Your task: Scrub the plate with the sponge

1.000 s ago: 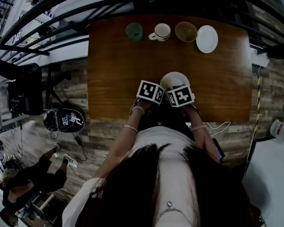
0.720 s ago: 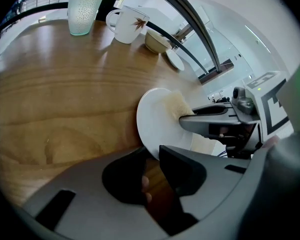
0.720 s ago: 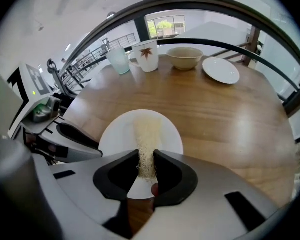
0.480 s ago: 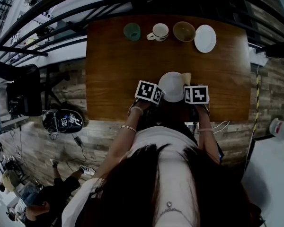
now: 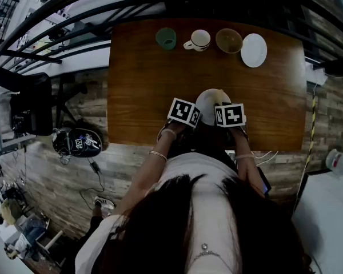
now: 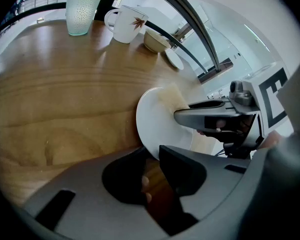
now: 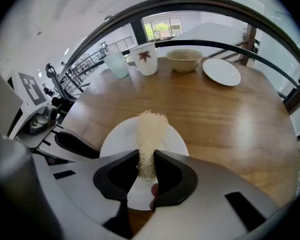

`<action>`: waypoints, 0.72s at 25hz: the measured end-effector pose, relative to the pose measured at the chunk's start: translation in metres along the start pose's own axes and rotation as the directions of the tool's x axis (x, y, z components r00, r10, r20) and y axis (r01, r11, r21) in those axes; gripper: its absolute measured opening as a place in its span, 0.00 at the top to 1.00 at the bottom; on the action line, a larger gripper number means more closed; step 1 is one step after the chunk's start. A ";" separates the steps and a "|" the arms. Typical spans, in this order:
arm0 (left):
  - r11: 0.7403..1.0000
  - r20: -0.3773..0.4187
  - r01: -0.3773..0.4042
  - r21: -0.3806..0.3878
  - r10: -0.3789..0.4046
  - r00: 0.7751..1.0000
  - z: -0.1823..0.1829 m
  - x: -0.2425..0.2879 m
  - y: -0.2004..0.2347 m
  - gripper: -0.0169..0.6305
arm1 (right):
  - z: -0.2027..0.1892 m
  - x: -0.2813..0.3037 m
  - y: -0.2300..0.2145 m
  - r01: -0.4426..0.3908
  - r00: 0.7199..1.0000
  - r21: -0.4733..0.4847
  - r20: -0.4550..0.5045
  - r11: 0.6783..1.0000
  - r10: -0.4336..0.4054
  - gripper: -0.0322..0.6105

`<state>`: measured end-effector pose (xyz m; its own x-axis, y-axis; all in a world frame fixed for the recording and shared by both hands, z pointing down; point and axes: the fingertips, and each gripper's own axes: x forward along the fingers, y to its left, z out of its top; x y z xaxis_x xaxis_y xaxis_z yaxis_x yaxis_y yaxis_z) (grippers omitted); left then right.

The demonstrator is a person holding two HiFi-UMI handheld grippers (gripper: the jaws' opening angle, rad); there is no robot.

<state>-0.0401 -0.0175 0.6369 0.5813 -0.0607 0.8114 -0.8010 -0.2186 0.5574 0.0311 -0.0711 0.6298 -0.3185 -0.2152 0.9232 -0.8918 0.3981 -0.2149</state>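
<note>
My left gripper (image 6: 151, 159) pinched the plate (image 6: 155, 124) by its rim, and my right gripper (image 7: 146, 156) clamped the sponge (image 7: 151, 131) across its face. I judged the scrubbing under way, not finished.

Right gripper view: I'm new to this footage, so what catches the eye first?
A pale fibrous sponge pinched in the right hand-held gripper stretches over a white plate at the near edge of the table. The left hand-held gripper clamps that plate's rim, and a leaf-printed mug stands at the far edge.
</note>
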 end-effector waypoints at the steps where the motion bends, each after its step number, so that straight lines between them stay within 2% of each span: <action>1: 1.000 0.000 0.001 0.002 -0.001 1.000 0.000 0.000 0.000 0.83 | 0.001 0.002 0.007 -0.012 1.000 -0.012 -0.006 1.000 0.012 0.80; 11: 1.000 -0.022 0.005 -0.008 -0.006 1.000 -0.001 0.000 0.001 0.83 | 0.010 0.020 0.061 -0.171 0.985 -0.051 -0.014 0.984 0.171 0.80; 18: 1.000 -0.019 -0.009 -0.020 0.008 1.000 0.000 0.000 0.002 0.83 | 0.008 0.020 0.049 -0.139 0.990 -0.060 -0.012 0.988 0.139 0.80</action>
<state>-0.0419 -0.0178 0.6383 0.5719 -0.0443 0.8191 -0.8086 -0.1989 0.5538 -0.0217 -0.0632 0.6352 -0.4353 -0.1469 0.8882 -0.8178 0.4769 -0.3220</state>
